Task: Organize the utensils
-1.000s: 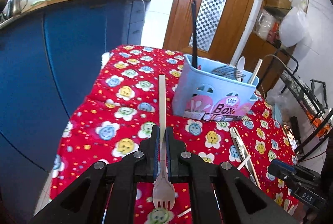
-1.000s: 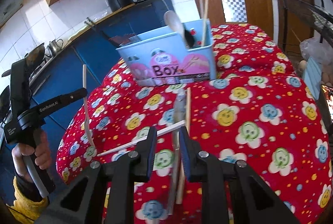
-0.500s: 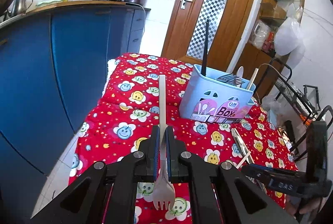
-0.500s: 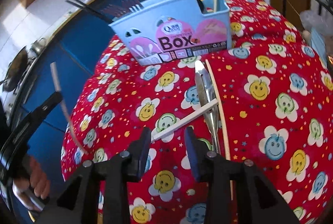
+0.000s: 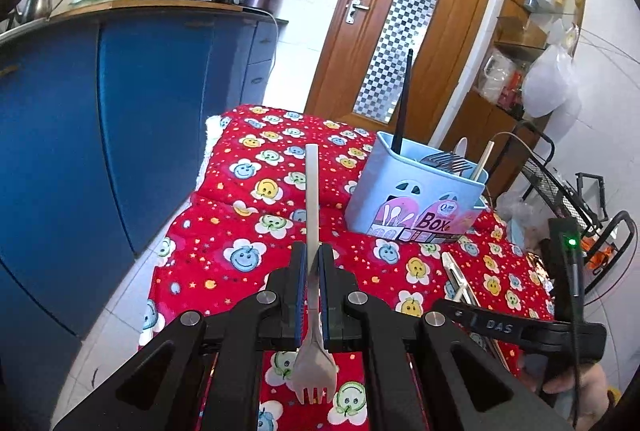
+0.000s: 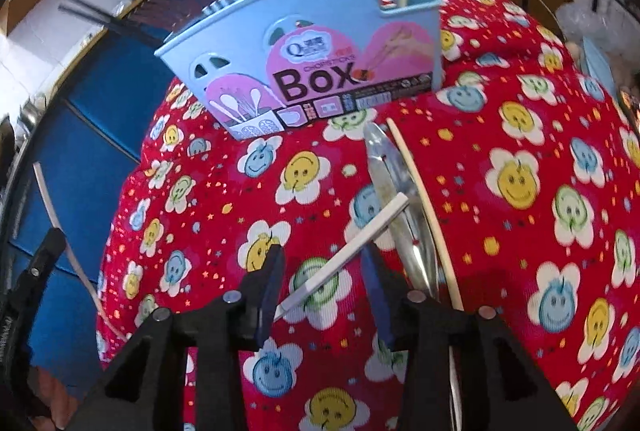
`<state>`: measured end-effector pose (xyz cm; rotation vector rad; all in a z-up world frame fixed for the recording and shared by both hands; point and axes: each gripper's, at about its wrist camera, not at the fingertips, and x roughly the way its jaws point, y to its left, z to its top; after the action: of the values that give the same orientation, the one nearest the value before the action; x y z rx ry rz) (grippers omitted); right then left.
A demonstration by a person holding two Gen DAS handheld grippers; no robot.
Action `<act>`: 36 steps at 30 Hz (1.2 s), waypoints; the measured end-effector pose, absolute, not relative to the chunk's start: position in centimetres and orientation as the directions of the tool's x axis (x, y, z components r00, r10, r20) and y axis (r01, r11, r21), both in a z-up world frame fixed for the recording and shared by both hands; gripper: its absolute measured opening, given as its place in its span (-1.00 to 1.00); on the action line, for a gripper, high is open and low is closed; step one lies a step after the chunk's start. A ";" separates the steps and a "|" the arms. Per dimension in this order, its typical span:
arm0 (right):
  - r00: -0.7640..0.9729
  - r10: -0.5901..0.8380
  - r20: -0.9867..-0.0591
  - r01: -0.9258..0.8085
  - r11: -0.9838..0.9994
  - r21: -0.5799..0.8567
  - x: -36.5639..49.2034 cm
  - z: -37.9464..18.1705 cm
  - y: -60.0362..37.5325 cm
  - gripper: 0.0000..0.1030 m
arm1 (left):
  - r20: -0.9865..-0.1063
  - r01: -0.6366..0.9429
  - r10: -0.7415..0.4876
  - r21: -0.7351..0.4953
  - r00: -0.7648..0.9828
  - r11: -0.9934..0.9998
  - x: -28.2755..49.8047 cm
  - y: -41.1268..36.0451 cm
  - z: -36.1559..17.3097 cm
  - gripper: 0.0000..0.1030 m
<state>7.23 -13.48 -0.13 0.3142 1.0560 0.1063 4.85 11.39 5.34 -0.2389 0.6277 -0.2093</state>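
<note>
My left gripper (image 5: 311, 295) clamps a pale fork (image 5: 313, 311) by its handle (tines toward me). My right gripper (image 6: 320, 295) is opening, its fingers straddling a white stick (image 6: 352, 247) on the desk (image 6: 520, 251), below the blue box (image 6: 320, 63).

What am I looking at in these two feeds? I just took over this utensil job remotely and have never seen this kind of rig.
There is no robot: a person holds one two-finger gripper in each hand, and each carries a fisheye camera looking along its fingers. The left wrist view shows the left gripper shut on a pale plastic fork, handle pointing forward. The right wrist view shows the right gripper, its jaws opening over a white stick-like utensil that lies between them, not pressed. Beside it on the red smiley tablecloth lie metal tongs and a wooden chopstick. The blue utensil box behind them already holds several utensils.
</note>
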 end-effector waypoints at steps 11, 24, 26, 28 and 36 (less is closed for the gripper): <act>0.444 0.200 -0.874 -0.052 0.979 0.197 9.4 -0.3 -12.1 -0.70 | -0.545 0.143 -0.280 -0.280 0.790 0.949 4.8 10.6 5.9 -0.89; 0.379 0.248 -0.892 -0.205 0.962 0.181 9.4 -0.3 -12.2 -0.80 | -0.512 0.185 -0.311 -0.282 0.801 0.941 4.2 9.0 7.3 -0.89; 0.383 0.236 -0.893 -0.212 0.963 0.163 9.3 -0.3 -11.9 -0.80 | -0.509 0.186 -0.309 -0.279 0.804 0.942 4.1 8.8 7.5 -0.89; 0.394 0.225 -0.891 -0.220 0.964 0.147 9.3 -0.4 -11.6 -0.80 | -0.507 0.186 -0.306 -0.274 0.806 0.943 4.0 8.4 7.6 -0.89; 0.469 0.233 -0.852 -0.221 0.965 0.143 7.8 0.7 -12.7 -0.84 | -0.502 0.194 -0.299 -0.251 0.812 0.948 3.8 7.1 8.4 -0.89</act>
<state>7.75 -12.73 0.69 0.0132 1.0467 0.2786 3.83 7.13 8.41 -0.1919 0.5661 -0.2649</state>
